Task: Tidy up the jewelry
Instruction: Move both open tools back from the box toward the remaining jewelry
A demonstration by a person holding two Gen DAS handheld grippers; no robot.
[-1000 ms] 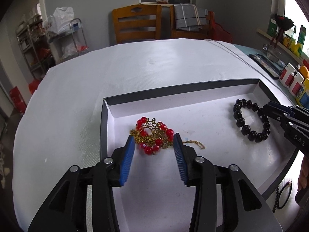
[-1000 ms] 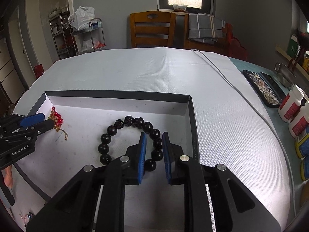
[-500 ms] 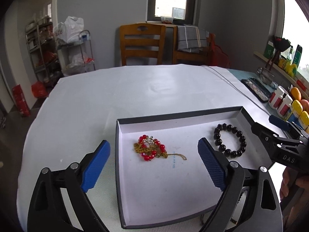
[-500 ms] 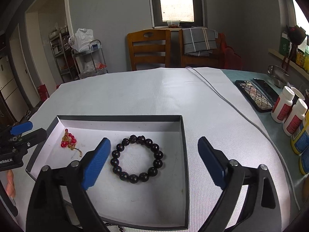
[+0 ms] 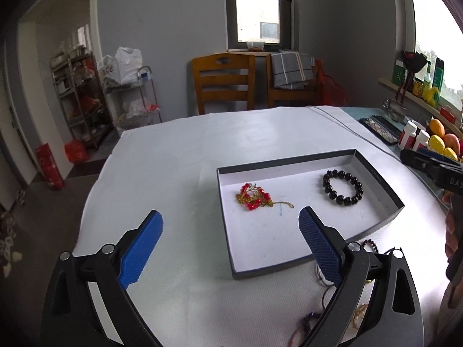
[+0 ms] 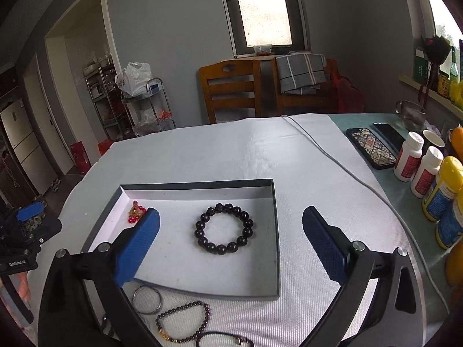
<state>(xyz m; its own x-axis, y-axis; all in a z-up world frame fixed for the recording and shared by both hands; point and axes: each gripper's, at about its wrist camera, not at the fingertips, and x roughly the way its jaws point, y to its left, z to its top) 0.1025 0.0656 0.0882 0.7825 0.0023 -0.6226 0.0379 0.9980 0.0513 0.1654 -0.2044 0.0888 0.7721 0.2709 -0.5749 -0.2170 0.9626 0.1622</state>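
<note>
My left gripper (image 5: 230,245) and right gripper (image 6: 230,238) both hang above the bench (image 5: 173,156), jaws wide apart, holding nothing. The shallow dark-walled tray (image 6: 276,231) has a white floor. On it lie a red-bead and gold-chain piece (image 5: 254,198) at left and a ring of glossy black beads (image 6: 224,228) at right, well apart. More bracelets (image 6: 185,321) lie just outside the tray's near wall.
</note>
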